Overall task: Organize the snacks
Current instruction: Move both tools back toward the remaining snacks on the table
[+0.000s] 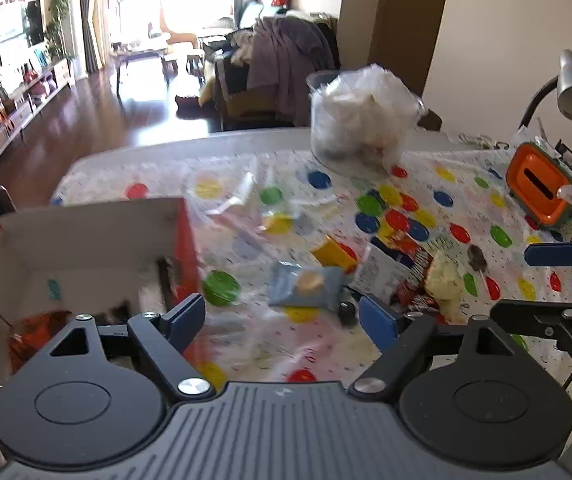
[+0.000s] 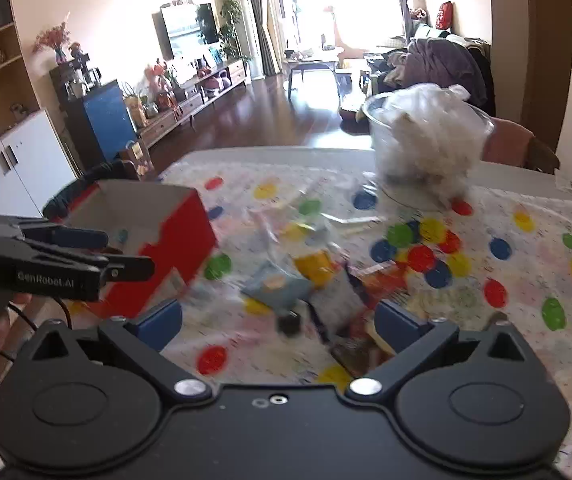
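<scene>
My left tongs [image 1: 281, 316] released, empty, blue packet [image 1: 306, 286] just ahead; box [image 1: 85, 240] left. My right tongs [image 2: 279, 322] released above snack pile [image 2: 350, 292].

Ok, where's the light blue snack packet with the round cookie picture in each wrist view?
Left wrist: the light blue snack packet lies just ahead of the open left gripper, right of the red box.
Right wrist: the same packet sits centre, beyond the open right gripper, right of the box.
Shared landmark: the clear container stuffed with plastic bags at the table's far edge.
</scene>
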The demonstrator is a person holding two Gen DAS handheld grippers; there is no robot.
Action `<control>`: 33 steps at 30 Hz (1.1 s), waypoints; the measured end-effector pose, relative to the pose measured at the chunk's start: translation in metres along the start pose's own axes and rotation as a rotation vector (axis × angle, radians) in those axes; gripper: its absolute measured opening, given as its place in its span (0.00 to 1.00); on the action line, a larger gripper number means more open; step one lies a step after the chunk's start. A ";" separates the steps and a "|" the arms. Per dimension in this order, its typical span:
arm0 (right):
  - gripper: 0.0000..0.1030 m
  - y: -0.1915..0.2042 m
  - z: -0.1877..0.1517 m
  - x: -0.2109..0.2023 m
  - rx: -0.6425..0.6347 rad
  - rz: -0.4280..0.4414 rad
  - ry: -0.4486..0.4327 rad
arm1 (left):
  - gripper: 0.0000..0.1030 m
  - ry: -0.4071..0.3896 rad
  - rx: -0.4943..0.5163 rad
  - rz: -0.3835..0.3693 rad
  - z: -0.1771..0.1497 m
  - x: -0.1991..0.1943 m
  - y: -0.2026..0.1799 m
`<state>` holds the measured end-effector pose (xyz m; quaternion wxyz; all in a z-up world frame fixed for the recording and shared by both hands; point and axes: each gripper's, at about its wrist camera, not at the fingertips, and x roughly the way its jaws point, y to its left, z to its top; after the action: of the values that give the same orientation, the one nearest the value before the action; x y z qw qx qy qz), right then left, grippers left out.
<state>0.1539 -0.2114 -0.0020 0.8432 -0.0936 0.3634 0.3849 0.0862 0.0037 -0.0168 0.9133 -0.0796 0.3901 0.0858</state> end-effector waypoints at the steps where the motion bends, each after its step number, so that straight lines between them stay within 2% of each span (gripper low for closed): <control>1: 1.00 -0.005 -0.003 -0.001 -0.009 -0.005 0.005 | 0.82 0.010 -0.004 -0.003 -0.002 0.004 -0.002; 6: 1.00 -0.030 -0.015 0.004 -0.082 -0.055 0.040 | 0.82 0.069 -0.021 -0.002 -0.010 0.032 -0.021; 17: 0.97 -0.088 -0.020 0.046 -0.155 -0.061 0.135 | 0.82 0.153 -0.062 0.032 -0.010 0.089 -0.048; 24: 0.86 -0.120 -0.020 0.078 -0.160 -0.046 0.212 | 0.82 0.252 -0.112 0.031 -0.007 0.128 -0.054; 30: 0.72 -0.129 -0.020 0.102 -0.203 -0.019 0.253 | 0.81 0.279 -0.051 0.046 -0.004 0.151 -0.066; 33: 0.69 -0.130 -0.021 0.111 -0.219 0.012 0.269 | 0.78 0.284 -0.027 0.055 -0.004 0.159 -0.068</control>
<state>0.2847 -0.2448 -0.1089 0.7692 -0.2335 0.4296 0.4113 0.2067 -0.0486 -0.1292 0.8451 -0.0925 0.5162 0.1038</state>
